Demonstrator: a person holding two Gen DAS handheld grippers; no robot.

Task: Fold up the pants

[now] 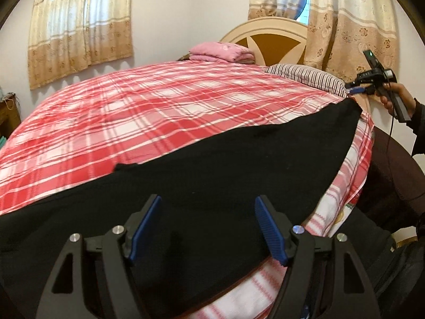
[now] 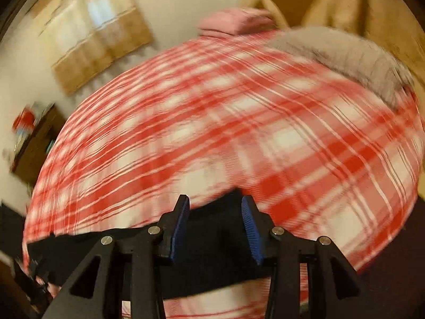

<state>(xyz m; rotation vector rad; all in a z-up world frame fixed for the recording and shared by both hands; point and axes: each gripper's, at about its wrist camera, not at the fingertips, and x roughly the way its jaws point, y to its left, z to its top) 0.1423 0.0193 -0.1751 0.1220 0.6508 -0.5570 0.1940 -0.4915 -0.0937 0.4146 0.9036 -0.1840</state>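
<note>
Black pants [image 1: 212,159] lie along the bed's [image 1: 159,106] near edge; left gripper [image 1: 208,228] wide open, empty; right gripper [image 2: 215,226], blurred, apparently part-open, empty.

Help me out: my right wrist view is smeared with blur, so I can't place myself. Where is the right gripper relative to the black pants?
Observer: The left wrist view shows the right gripper just above the far corner of the black pants, beside the striped pillow. I cannot tell whether it touches the cloth.
Operator: Is the left gripper holding the other end?
Observer: No. The left gripper is open over the pants, and its pads press on nothing.
Operator: How do the pants lie?
Observer: They lie spread as one long band along the near edge of the red plaid bedspread.
</note>
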